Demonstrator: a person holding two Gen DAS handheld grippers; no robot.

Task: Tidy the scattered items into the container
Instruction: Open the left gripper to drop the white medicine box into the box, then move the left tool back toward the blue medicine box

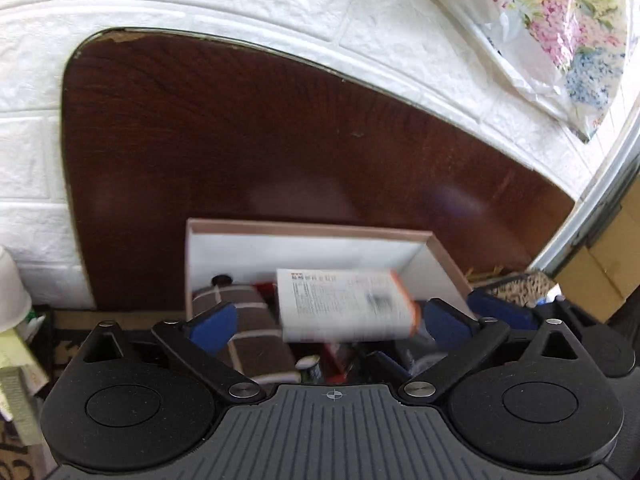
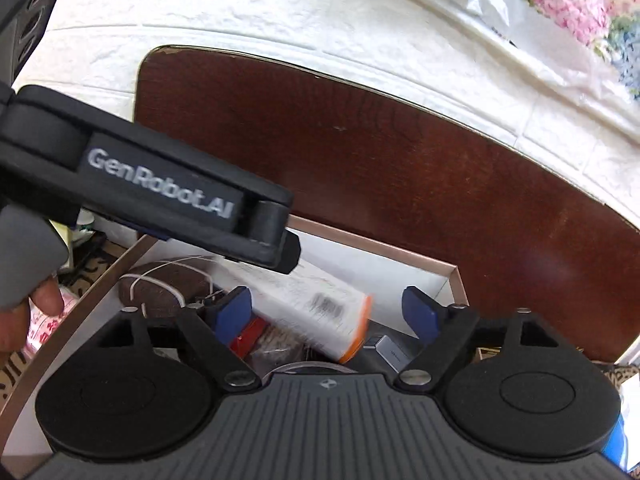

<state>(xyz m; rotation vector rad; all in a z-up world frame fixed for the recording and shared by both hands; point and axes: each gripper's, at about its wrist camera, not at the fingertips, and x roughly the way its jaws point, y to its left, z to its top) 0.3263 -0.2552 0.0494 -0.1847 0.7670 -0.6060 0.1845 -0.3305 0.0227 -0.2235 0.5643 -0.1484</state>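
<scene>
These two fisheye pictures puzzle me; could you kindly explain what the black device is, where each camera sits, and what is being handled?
A person holds one hand-held pair of tongs in each hand; no robot arm is involved. Each picture comes from a camera on one tool, looking forward along its blue-padded fingers. The left tongs stand open over a shallow pink-rimmed white cardboard box on a dark brown wooden table. A blurred white carton with an orange end lies between the pads, but they do not seem to grip it. The right tongs are open too, holding nothing. The box also contains a brown checked pouch and small clutter.
</scene>
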